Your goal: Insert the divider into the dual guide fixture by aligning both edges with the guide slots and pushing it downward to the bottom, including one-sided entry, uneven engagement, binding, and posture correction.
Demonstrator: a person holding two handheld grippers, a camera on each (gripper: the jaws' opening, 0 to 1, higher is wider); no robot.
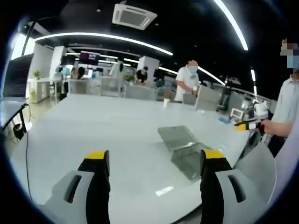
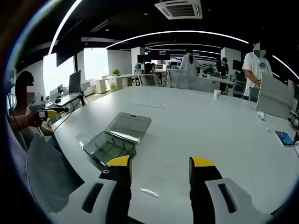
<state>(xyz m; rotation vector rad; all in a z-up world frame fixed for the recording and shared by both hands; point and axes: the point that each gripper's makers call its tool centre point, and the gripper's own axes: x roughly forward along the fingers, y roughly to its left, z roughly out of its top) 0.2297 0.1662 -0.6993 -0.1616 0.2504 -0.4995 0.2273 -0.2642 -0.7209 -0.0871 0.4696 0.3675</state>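
Open-plan office space surrounds a large white table (image 1: 117, 126), with ceiling light strips overhead and people standing at the far side.

Left gripper view: the left gripper (image 1: 154, 161) hangs above the near edge of the table, its yellow-tipped fingers (image 1: 97, 156) spread wide and holding nothing. Ahead and a little to the right, near the table's right edge, lie two clear plastic pieces: a flat sheet, probably the divider (image 1: 175, 136), and touching its near side a darker tray-like piece, probably the fixture (image 1: 189, 161). Which is which cannot be told for certain. At the far right a person's hand (image 1: 267, 126) holds another yellow-tipped tool beyond the table.

Right gripper view: the right gripper (image 2: 159, 168) also hovers over the near edge, fingers (image 2: 119, 162) apart and empty. The divider (image 2: 130, 126) and fixture (image 2: 108, 148) lie just ahead and to the left, close to the table's left edge, the fixture almost under the left finger. A paper cup (image 2: 217, 94) stands far across the table.

By my judgement the task has not begun: nothing is gripped and the divider lies flat outside any slot. The next move calls for pinching the divider by one edge, standing it upright, and steadying the fixture while both edges meet the slots.
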